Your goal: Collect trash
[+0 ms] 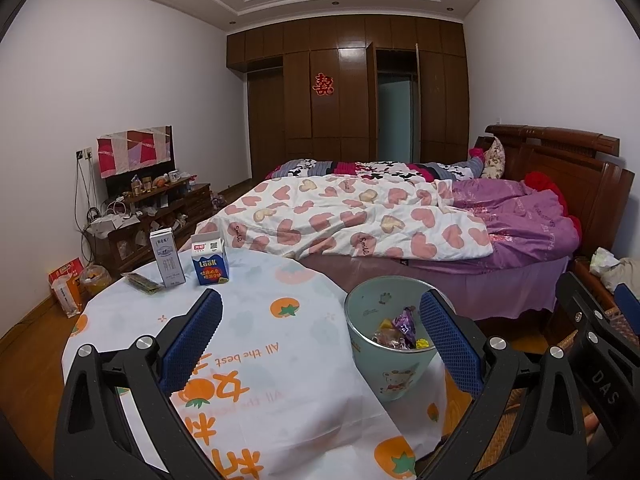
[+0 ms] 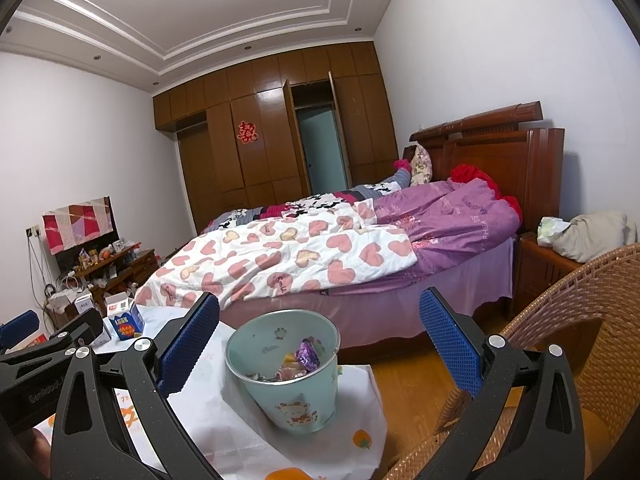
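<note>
A small pale green bin (image 1: pixel 384 356) with a cartoon print stands at the right edge of the round table (image 1: pixel 256 360), holding several crumpled wrappers (image 1: pixel 404 330). At the table's far side stand a grey-white carton (image 1: pixel 168 258) and a blue carton (image 1: pixel 210 260), with a dark flat wrapper (image 1: pixel 141 282) lying to their left. My left gripper (image 1: pixel 320 336) is open above the cloth, its right finger beside the bin. My right gripper (image 2: pixel 320 336) is open too, with the bin (image 2: pixel 286 376) low between its fingers. The blue carton (image 2: pixel 126 320) shows at the left.
A bed (image 1: pixel 380 220) with heart-print and purple quilts lies just beyond the table. A wicker chair (image 2: pixel 560 340) stands at the right, a bedside cabinet (image 2: pixel 536 272) behind it. A cluttered TV stand (image 1: pixel 152 216) lines the left wall, with bags (image 1: pixel 68 284) on the floor.
</note>
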Motion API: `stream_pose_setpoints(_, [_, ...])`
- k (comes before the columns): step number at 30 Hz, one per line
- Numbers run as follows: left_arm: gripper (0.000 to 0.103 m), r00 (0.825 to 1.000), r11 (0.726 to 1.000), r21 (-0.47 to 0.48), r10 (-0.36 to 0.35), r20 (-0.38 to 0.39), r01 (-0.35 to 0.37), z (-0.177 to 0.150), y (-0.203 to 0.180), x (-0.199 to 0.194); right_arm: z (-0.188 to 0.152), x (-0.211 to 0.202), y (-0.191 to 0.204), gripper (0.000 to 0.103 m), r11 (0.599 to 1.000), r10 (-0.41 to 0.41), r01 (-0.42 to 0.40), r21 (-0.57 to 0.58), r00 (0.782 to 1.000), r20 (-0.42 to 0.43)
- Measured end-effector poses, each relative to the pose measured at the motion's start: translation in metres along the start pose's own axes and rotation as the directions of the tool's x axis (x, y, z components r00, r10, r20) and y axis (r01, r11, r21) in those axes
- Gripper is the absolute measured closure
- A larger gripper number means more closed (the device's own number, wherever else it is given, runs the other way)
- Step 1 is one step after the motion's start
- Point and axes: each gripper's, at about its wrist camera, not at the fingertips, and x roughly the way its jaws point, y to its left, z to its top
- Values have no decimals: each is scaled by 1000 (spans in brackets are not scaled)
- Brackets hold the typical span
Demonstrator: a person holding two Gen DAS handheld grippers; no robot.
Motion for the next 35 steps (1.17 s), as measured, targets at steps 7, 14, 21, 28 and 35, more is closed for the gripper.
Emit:
stream_pose_setpoints(7, [6,1000,1000,-7,-22,-22,22,-7,0,3,-3,1,1,5,1000,-2,2,-3,1000,2])
stream_pose_setpoints(14, [11,998,1000,-2,-29,-47,29,-9,-7,10,-3,1,0,5,1000,-3,3,-2,1000,3])
stream_pose_setpoints(21, [11,998,1000,-13,-24,-62,23,-7,-7,12,-4,1,0,5,1000,-3,3,0,1000,1])
stream_pose_setpoints(28, [8,998,1000,1,-13,-67,13,-4,-11,12,-3,2,-1,5,1000,-3,3,0,1000,0])
stream_pose_setpoints(35, [6,996,1000,9,22,-83,-21,-4,-5,19,-9,4,-1,5,1000,-9,9,-5,1000,-19])
